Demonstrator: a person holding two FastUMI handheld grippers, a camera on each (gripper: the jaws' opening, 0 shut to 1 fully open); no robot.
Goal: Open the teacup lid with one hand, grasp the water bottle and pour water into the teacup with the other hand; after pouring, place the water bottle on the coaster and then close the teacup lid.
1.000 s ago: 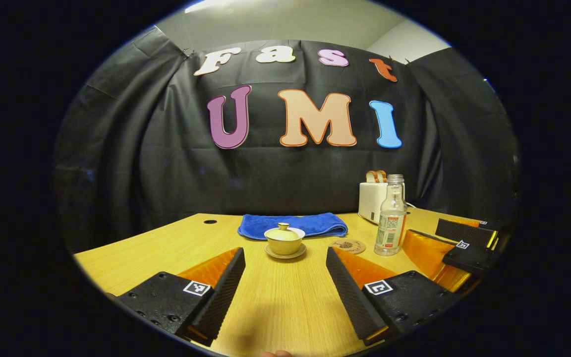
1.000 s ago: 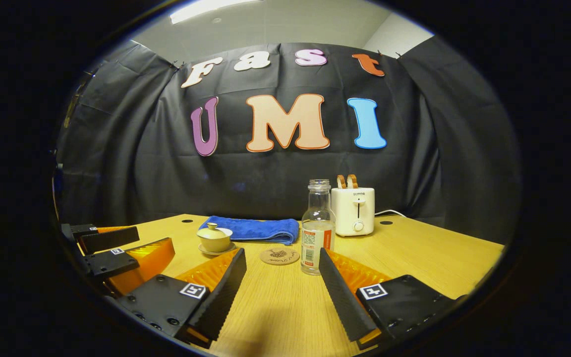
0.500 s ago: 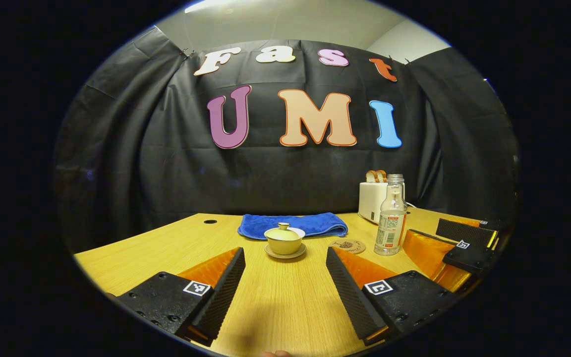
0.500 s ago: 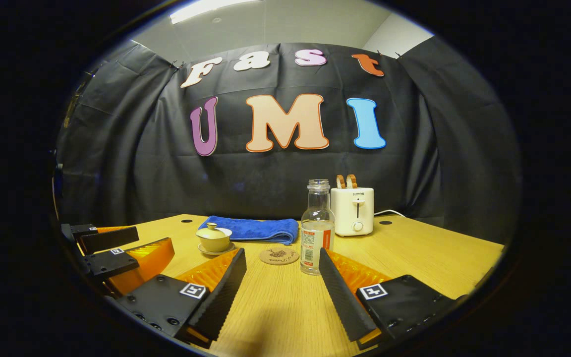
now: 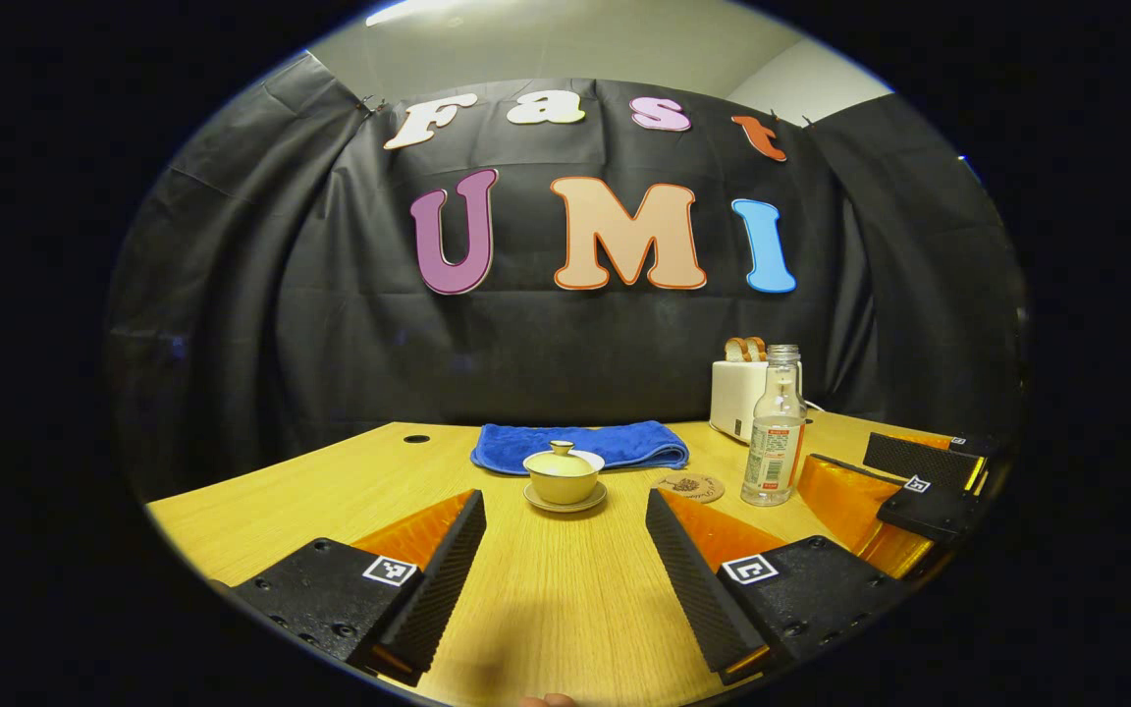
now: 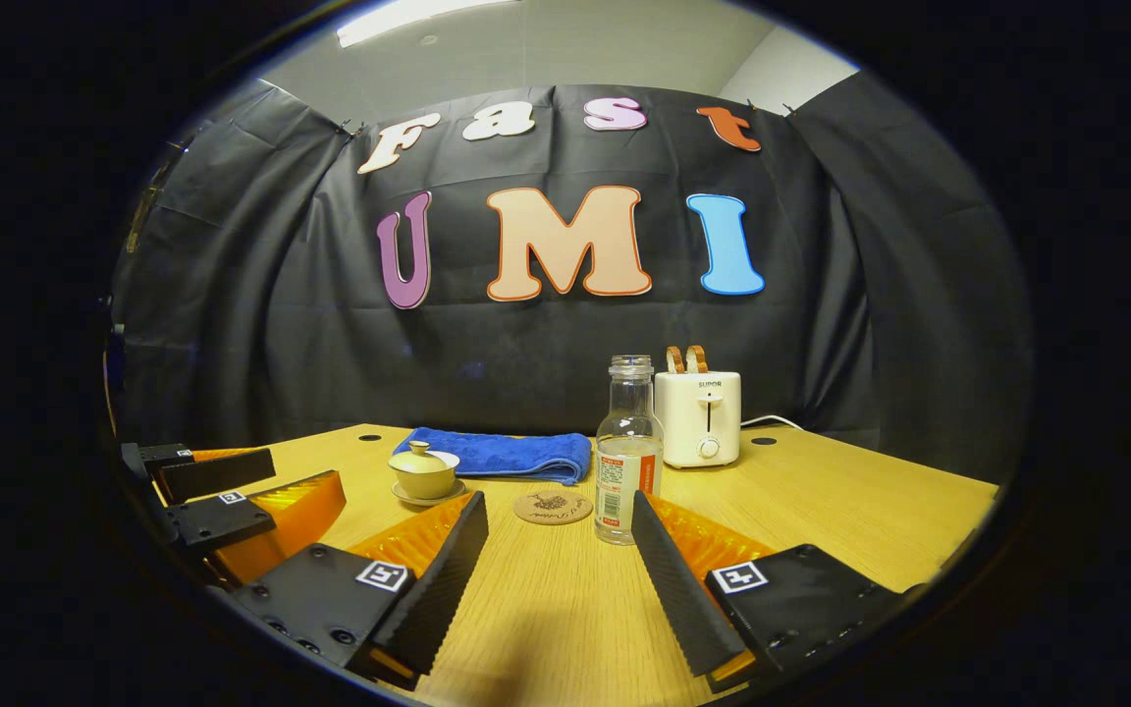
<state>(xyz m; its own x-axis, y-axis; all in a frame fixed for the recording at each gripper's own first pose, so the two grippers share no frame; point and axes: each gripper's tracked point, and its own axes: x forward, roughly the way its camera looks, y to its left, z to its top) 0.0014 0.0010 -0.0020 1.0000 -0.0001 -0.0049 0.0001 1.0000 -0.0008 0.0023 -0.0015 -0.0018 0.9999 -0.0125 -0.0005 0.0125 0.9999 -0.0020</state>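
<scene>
Your left gripper (image 5: 565,550) & right gripper (image 6: 558,550) hover w/ fingers spread, holding nothing. Teacup (image 5: 563,480) lidded; water bottle (image 6: 628,462) upright beside coaster (image 6: 553,508) on bench (image 6: 850,511).

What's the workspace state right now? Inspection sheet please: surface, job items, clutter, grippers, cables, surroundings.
Surface: wooden table, with cable holes near the back edge.
Job's things: teacup on its saucer, lid still on; water bottle upright, uncapped, beside the coaster, not on it.
Clutter: folded blue towel behind the teacup; white toaster with bread in its slots.
Grippers: left gripper open, holding nothing, aimed at the teacup; right gripper open, holding nothing, bottle just beyond its fingers.
Cables: white cord running from the toaster.
Surroundings: black cloth wall, ceiling light above.
</scene>
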